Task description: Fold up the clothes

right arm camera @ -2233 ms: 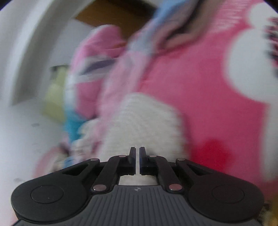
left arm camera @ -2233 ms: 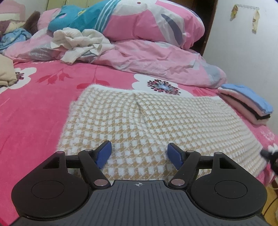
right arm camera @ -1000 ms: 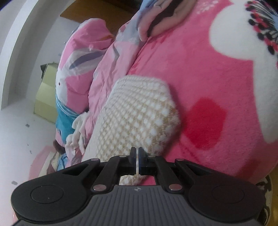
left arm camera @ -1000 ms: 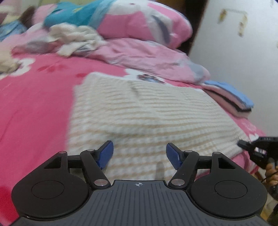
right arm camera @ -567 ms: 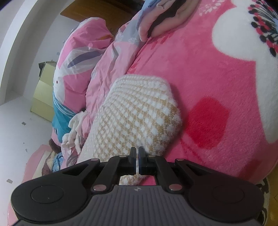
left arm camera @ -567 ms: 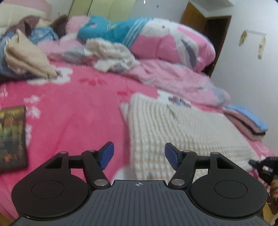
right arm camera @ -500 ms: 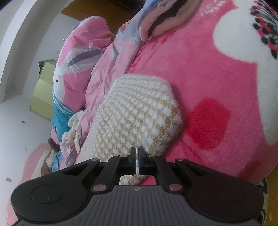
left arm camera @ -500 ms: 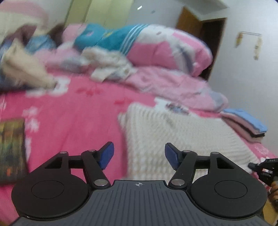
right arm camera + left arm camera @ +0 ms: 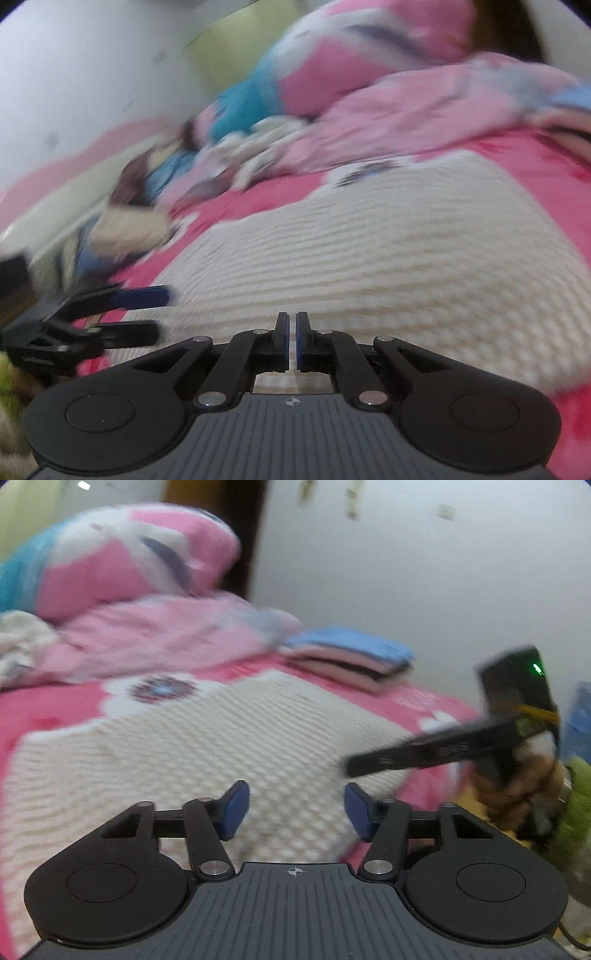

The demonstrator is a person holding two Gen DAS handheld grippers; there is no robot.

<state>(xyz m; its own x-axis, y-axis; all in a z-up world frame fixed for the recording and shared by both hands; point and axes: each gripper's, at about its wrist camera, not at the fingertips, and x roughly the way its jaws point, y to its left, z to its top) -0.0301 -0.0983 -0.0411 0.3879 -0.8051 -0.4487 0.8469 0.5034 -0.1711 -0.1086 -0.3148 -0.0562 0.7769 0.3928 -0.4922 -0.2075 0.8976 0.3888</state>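
My left gripper (image 9: 294,808) hangs over the near edge of the cream checked knit garment (image 9: 207,738), its jaws closing with nothing between them, the blue pads (image 9: 233,808) apart above the knit. My right gripper (image 9: 291,345) has its jaws all but together; whether a bit of the knit sits between them I cannot tell. The garment lies folded flat on the pink bed cover (image 9: 48,709), near the bed's front edge. A stack of folded clothes (image 9: 351,657) sits by the right edge, beside the rumpled pink quilt (image 9: 155,635)
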